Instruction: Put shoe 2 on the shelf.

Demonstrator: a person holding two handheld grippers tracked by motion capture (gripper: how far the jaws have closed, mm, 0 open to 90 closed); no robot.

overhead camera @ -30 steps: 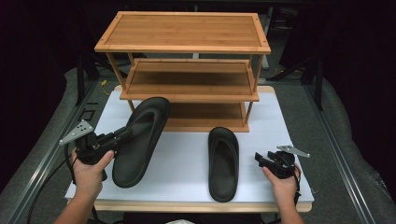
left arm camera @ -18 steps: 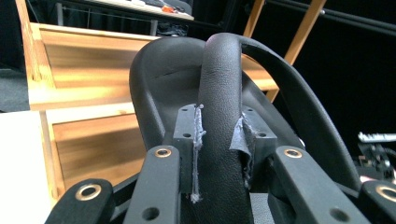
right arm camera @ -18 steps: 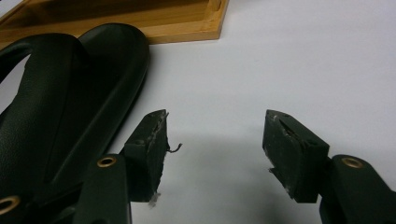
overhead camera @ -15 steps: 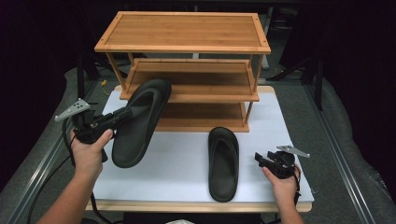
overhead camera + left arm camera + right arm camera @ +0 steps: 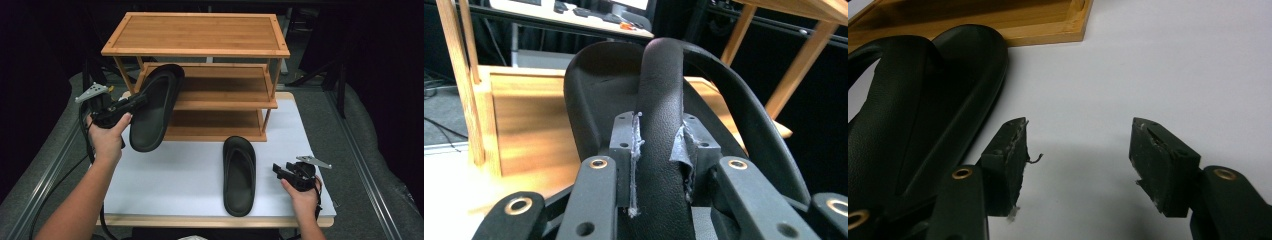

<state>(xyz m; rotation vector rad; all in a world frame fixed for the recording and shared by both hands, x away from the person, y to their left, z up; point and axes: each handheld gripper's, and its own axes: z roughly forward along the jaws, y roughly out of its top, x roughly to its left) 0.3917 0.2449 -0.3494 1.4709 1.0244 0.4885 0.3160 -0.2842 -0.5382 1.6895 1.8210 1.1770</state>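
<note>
A black slipper [image 5: 155, 107] hangs in the air in front of the wooden shoe rack [image 5: 200, 50], its toe up near the left end of the middle shelf. My left gripper [image 5: 135, 102] is shut on its strap; in the left gripper view the strap [image 5: 659, 145] is pinched between both pads. The second black slipper [image 5: 239, 175] lies flat on the white tabletop, also seen as the dark slipper [image 5: 913, 120] in the right gripper view. My right gripper [image 5: 276, 170] rests just right of it, open [image 5: 1078, 155], nothing between the jaws.
The three-tier rack stands at the back of the white board [image 5: 190, 170]; its bottom shelf [image 5: 215, 125] and middle shelf [image 5: 225, 92] are bare. Grey padded floor [image 5: 360, 150] surrounds the board. A cable trails from the left gripper down the board's left side.
The left hand has lifted the slipper off the board and carried it up and back toward the rack's middle shelf. The right hand and the other slipper have stayed put.
</note>
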